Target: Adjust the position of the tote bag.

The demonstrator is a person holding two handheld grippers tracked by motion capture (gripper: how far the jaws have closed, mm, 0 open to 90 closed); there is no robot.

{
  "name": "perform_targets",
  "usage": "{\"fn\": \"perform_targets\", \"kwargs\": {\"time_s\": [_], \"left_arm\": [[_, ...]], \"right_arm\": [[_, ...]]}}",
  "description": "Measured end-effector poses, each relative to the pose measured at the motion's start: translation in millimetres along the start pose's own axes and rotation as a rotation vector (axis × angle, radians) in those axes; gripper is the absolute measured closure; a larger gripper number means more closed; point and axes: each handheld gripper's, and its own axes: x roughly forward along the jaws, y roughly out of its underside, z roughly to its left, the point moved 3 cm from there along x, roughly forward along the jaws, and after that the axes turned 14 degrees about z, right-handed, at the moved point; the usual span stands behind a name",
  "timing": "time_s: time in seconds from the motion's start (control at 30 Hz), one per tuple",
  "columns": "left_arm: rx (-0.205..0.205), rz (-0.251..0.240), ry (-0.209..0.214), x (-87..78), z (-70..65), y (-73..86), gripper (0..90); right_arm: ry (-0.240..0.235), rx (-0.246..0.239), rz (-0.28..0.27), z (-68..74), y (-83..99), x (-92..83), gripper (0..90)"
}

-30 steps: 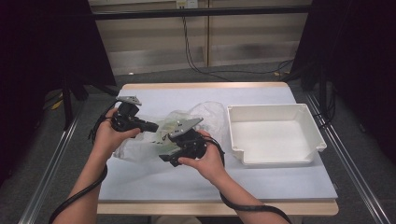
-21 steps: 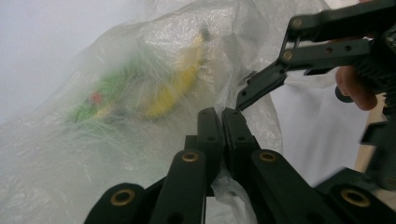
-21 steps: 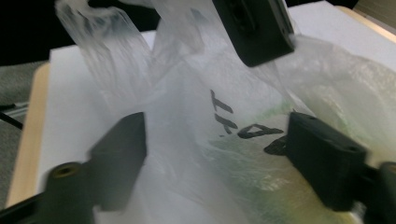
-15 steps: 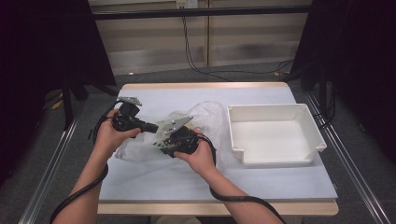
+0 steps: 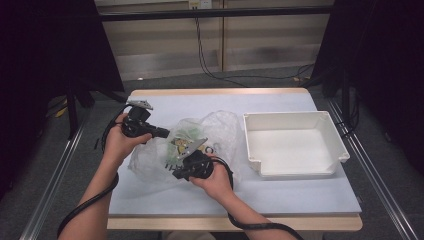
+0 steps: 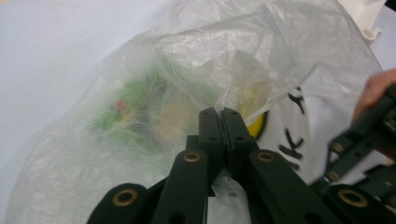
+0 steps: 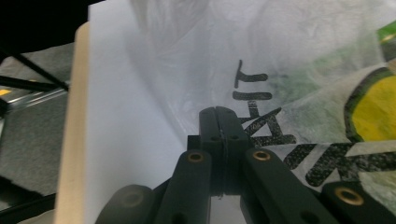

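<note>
A crumpled translucent plastic bag (image 5: 222, 127) with black lettering lies mid-table, green and yellow contents showing through it (image 6: 126, 116). My left gripper (image 5: 167, 134) comes in from the left and is shut on a fold of the bag's film (image 6: 219, 112). My right gripper (image 5: 176, 173) sits low at the bag's near side. Its jaws have just been closing and now stand together (image 7: 217, 109), pinching the bag's thin edge beside the printed letters (image 7: 254, 98). A hand and the right gripper's black body (image 6: 364, 140) show at the right of the left gripper view.
A white, empty rectangular tray (image 5: 292, 120) stands to the right of the bag on the pale blue table top (image 5: 300, 200). Cables trail from both grippers toward the near edge. Metal rails run along the floor on both sides.
The right gripper has sunk toward the table and shifted left to the bag's near edge, and its jaws have come together. The left gripper has stayed put on the bag.
</note>
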Motion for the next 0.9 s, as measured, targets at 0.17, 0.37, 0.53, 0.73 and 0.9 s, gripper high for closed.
{"fn": "perform_targets", "kwargs": {"time_s": [0.17,0.37,0.53,0.73,0.9], "left_arm": [[0.005,-0.003,-0.01,2.9,1.5,-2.3,88.4],[0.009,0.002,-0.003,8.1,-0.4,-3.4,88.5],[0.009,0.003,0.001,8.7,-0.7,-3.2,88.5],[0.007,0.007,0.011,6.4,3.2,0.1,88.5],[0.004,0.007,0.012,4.2,6.1,3.8,88.5]], "right_arm": [[-0.054,-0.017,0.015,18.2,7.6,2.2,90.0],[-0.033,-0.012,-0.004,23.8,14.9,2.3,82.9],[0.026,0.005,-0.02,16.7,6.4,-8.9,60.3],[0.083,0.047,-0.043,2.6,-9.9,-17.2,41.1],[0.142,0.056,-0.036,-13.6,-21.5,-9.6,31.2]]}}
